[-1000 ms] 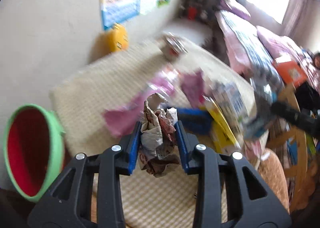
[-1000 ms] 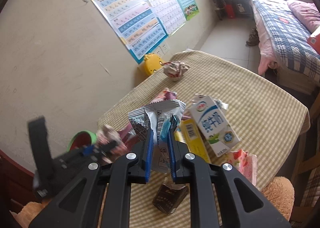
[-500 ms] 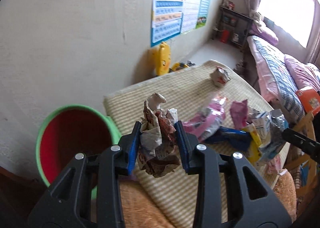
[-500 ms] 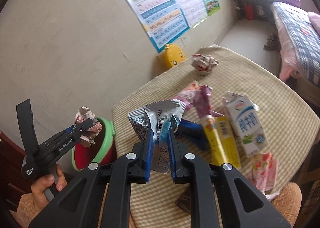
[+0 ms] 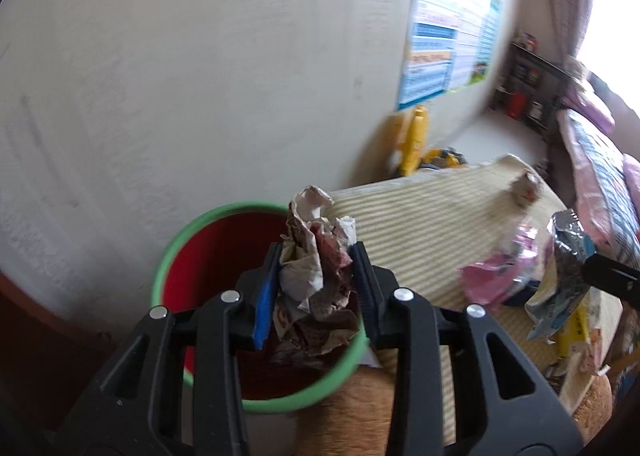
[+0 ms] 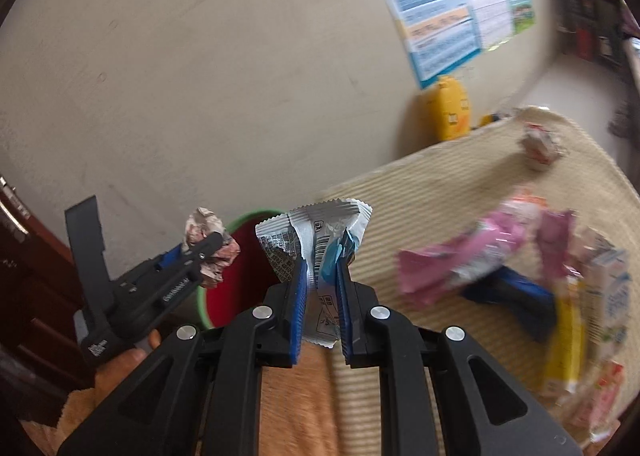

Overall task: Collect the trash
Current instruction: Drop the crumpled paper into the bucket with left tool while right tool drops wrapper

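I am holding a crumpled paper wad [image 5: 316, 276] in my left gripper [image 5: 316, 288], its blue pads closed against both sides of it, right over the mouth of the green-rimmed red bin [image 5: 188, 256] that stands beside the worktop [image 5: 424, 232]. My right gripper [image 6: 322, 288] is pinching a silver snack wrapper [image 6: 316, 240] nearly flat between its pads, and it is hanging nearer the worktop's edge than the bin, as far as I can judge.

The 1st risk is on the left: the wad is sitting toward the near side of the rim, so if I am letting go while the gripper is tilted, it could be clipping the rim and rolling onto the floor. The 2nd is the wrapper (thin and light), which could be clinging to a pad or drifting wide once released. My 2 grippers are also crowding the same opening, so they could be knocking together. More trash, including pink wrappers [image 6: 472, 252] and another paper ball [image 6: 538, 142], is waiting on the worktop.
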